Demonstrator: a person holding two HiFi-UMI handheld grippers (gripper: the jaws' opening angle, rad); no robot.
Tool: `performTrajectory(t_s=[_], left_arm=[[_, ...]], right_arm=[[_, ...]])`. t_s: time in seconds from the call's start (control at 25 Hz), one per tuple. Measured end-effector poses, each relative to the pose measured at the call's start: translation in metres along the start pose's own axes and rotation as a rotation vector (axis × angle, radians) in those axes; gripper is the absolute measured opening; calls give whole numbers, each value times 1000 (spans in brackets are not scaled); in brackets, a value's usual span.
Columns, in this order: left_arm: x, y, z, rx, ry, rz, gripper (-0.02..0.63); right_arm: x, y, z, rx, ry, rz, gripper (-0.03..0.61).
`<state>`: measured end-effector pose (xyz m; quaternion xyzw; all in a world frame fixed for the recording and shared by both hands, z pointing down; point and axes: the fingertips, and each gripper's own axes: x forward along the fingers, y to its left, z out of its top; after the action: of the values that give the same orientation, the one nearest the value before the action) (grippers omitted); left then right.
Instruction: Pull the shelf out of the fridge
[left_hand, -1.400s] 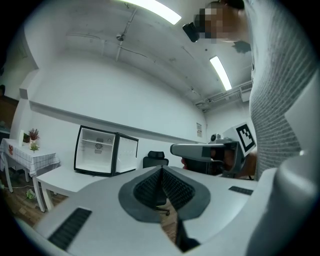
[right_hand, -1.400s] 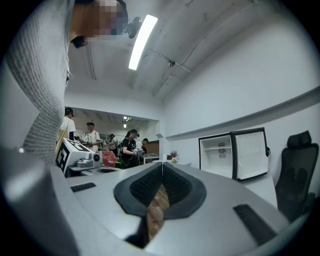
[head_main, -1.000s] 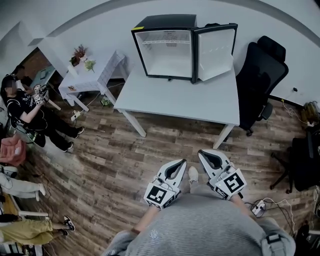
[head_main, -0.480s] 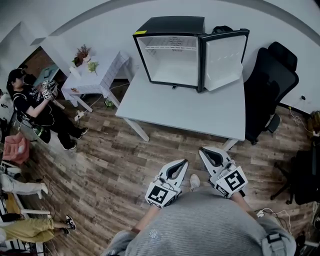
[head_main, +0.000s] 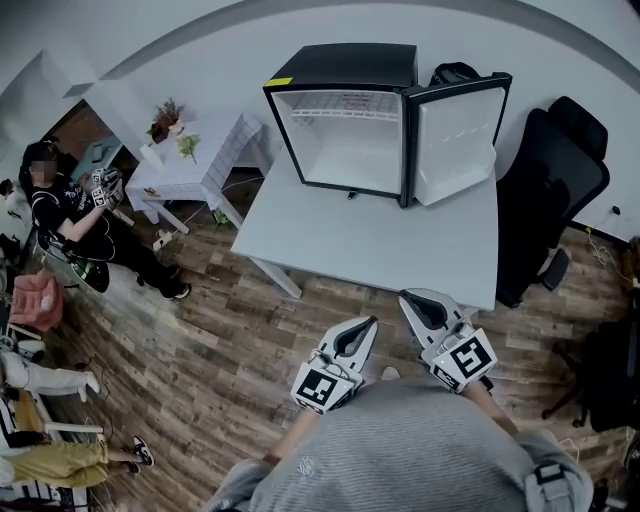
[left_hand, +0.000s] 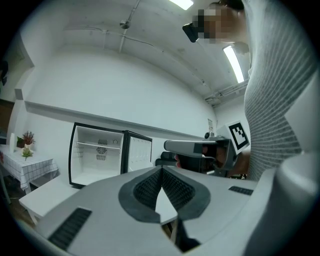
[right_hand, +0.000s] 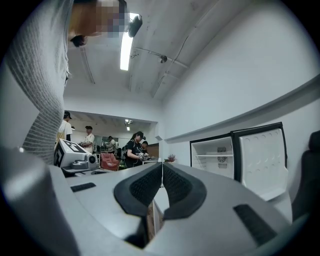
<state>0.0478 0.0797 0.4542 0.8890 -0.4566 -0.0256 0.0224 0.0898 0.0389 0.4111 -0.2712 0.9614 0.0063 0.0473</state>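
A small black fridge (head_main: 340, 110) stands on a white table (head_main: 370, 235) with its door (head_main: 455, 135) swung open to the right. Its white interior holds one thin shelf (head_main: 345, 113) near the top, also seen in the left gripper view as the shelf (left_hand: 97, 145) and in the right gripper view as the shelf (right_hand: 216, 155). My left gripper (head_main: 367, 322) and right gripper (head_main: 405, 296) hover over the wooden floor just short of the table's front edge, both pointing level at the fridge. Both are shut and hold nothing: pads meet on the left gripper (left_hand: 161, 169) and on the right gripper (right_hand: 162, 165).
A black office chair (head_main: 545, 190) stands right of the table. A small white side table (head_main: 195, 150) with plants is at the left. A person (head_main: 70, 215) sits on the left by that table; more people stand farther back in the right gripper view.
Both grippers have moved forward toward the table, and the fridge and table now sit nearer in the head view. Both pairs of jaws stay shut.
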Motion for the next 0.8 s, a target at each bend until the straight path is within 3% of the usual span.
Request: performTrajectory(t_s=[0.2, 0.52, 0.8], left_arm=[[27, 19, 5, 3, -11, 15, 11], [52, 44, 0, -13, 10, 60, 11], [62, 55, 4, -10, 9, 50, 11]], right_arm=[[15, -23, -6, 3, 69, 16, 14], [35, -53, -8, 17, 19, 35, 14], [50, -70, -14, 29, 28, 10, 14]])
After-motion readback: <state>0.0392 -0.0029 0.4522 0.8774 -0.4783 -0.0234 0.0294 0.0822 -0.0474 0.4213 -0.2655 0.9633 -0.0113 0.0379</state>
